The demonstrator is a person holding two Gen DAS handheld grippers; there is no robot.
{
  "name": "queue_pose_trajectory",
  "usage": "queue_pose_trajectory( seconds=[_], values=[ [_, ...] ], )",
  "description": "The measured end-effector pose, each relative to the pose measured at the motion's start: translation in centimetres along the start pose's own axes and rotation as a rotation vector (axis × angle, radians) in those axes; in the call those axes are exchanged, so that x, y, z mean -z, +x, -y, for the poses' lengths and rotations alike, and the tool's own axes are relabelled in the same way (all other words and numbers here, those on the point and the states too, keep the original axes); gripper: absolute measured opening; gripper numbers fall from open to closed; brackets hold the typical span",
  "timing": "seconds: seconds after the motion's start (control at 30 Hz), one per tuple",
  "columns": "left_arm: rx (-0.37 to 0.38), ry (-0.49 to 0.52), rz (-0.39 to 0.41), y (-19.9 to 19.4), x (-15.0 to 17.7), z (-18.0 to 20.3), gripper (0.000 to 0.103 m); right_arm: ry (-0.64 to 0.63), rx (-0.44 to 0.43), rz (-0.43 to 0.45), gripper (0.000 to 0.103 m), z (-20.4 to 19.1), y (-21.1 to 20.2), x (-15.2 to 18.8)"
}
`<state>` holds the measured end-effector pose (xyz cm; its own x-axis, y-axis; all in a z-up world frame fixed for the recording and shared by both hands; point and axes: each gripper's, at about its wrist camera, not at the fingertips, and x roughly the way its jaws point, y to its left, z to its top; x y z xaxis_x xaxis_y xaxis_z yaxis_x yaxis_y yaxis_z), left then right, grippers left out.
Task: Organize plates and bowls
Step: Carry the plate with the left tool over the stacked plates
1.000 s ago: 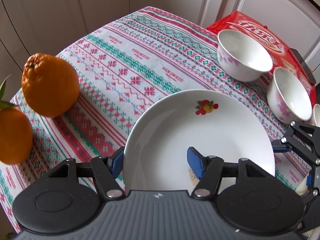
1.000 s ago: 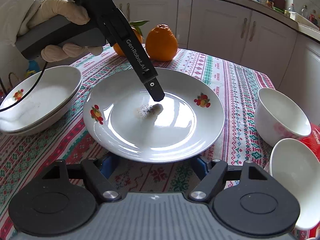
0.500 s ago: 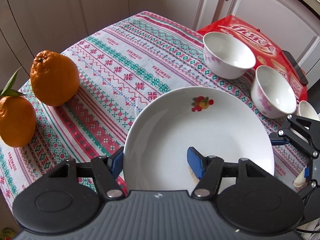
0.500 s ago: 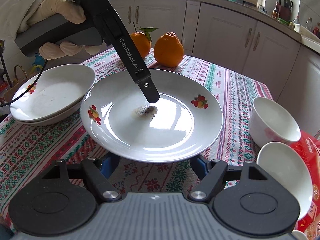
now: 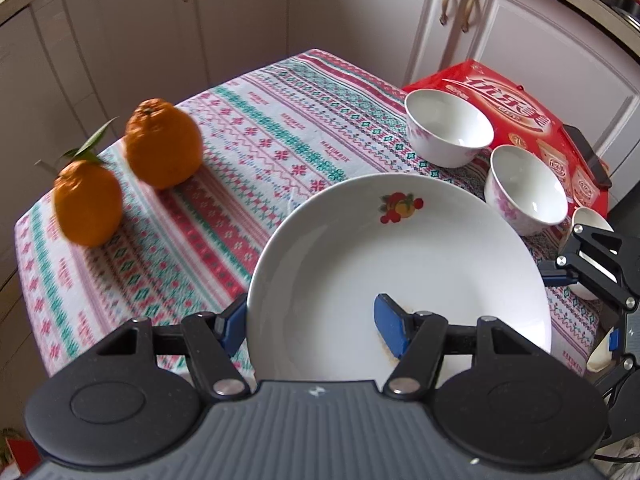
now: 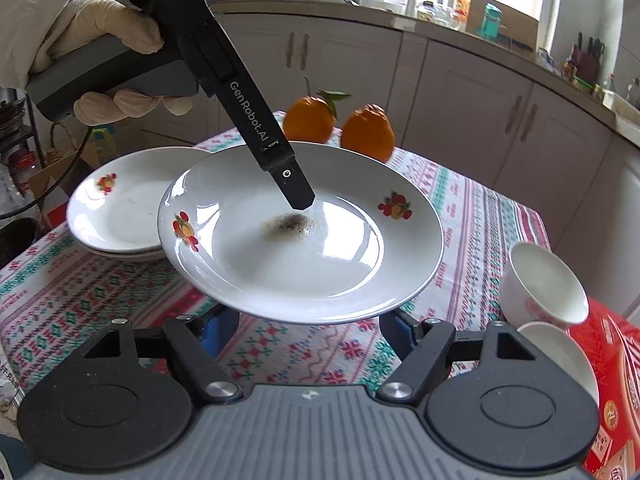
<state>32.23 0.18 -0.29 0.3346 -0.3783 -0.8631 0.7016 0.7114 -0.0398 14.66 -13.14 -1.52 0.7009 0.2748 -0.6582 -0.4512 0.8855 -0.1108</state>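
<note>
While the cloth-covered bench (image 6: 472, 216) lay flat beneath it, we saw the plate (image 6: 304, 256) held clear of the surface, its rim pinched by the left hand-held gripper (image 5: 316, 324): one blue finger sat under the outside of the rim and the other pressed on the inner face. A second before, in the right wrist view, that plate had sat lower against the cloth; now it hung higher, and its left edge overlapped the stack of plates (image 6: 116, 208) that earlier stood apart from it. The two oranges (image 6: 340, 128) also showed further above the plate's far rim than before.

We noted the plate was round, so it had no long axis of its own; its open face looked upward, tilted slightly. A dark smudge (image 6: 288, 224) marked its middle, just under the tip of the left gripper's finger (image 6: 294, 192). Fruit prints sat on its rim at the left and right.

The right hand-held gripper (image 6: 308, 332) stood spread, its blue fingers below the plate's near edge and pinching nothing. A gloved hand (image 6: 92, 60) gripped the left tool's handle.

Two small bowls (image 5: 484, 152) rested right of the plate, one by the red box (image 5: 532, 120), well apart from the oranges.
</note>
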Motion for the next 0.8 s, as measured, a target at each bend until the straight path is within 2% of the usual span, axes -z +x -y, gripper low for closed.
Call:
queue_pose_trajectory(
  seconds=[0.37,0.8],
  values=[
    [-0.059,-0.101,0.036,-3.9,4.5,-1.6,0.065,-0.05,-0.075,0.039,0.081,-3.1,-0.7,-1.4],
    [-0.085,-0.22,0.042,-4.8,9.0,-4.2,0.065,-0.121,-0.146,0.027,0.081,-6.2,0.7,-2.3]
  ],
)
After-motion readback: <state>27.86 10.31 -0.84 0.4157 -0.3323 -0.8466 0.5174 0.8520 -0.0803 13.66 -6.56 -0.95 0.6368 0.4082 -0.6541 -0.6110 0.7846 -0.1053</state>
